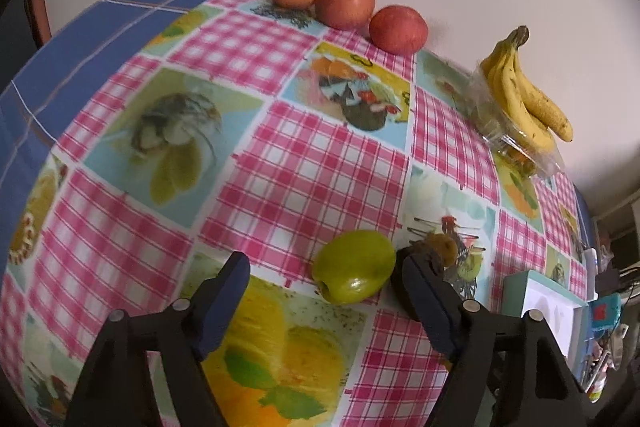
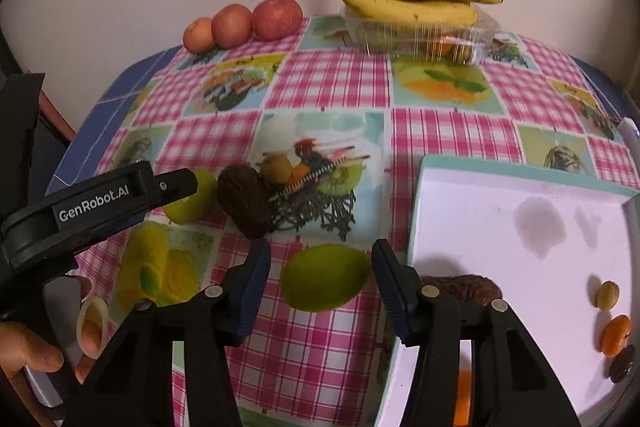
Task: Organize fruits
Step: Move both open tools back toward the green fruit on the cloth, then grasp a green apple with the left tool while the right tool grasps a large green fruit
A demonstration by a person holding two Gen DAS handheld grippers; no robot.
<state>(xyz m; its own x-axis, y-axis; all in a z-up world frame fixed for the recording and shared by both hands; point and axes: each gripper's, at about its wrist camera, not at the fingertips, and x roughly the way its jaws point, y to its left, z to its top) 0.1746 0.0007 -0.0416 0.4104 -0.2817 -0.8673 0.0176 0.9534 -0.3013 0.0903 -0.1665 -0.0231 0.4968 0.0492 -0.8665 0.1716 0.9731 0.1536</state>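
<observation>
Looking along the left wrist view, the left gripper (image 1: 320,291) has its fingers spread wide, with a green apple (image 1: 354,266) lying on the worktop (image 1: 312,155) between the tips. Over in the right wrist view, the right gripper (image 2: 320,291) is spread too, a green pear (image 2: 325,277) sitting loose between its fingers, just beside the white tray (image 2: 500,211).

The tablecloth (image 1: 304,163) looks like smooth printed oilcloth with a slight shine; the green apple (image 1: 354,267) has a glossy skin; the avocado (image 2: 245,202) is dark, matt and rough; the clear plastic box (image 2: 420,35) is ribbed and shiny; the gripper fingers (image 2: 250,291) are matt black plastic.
</observation>
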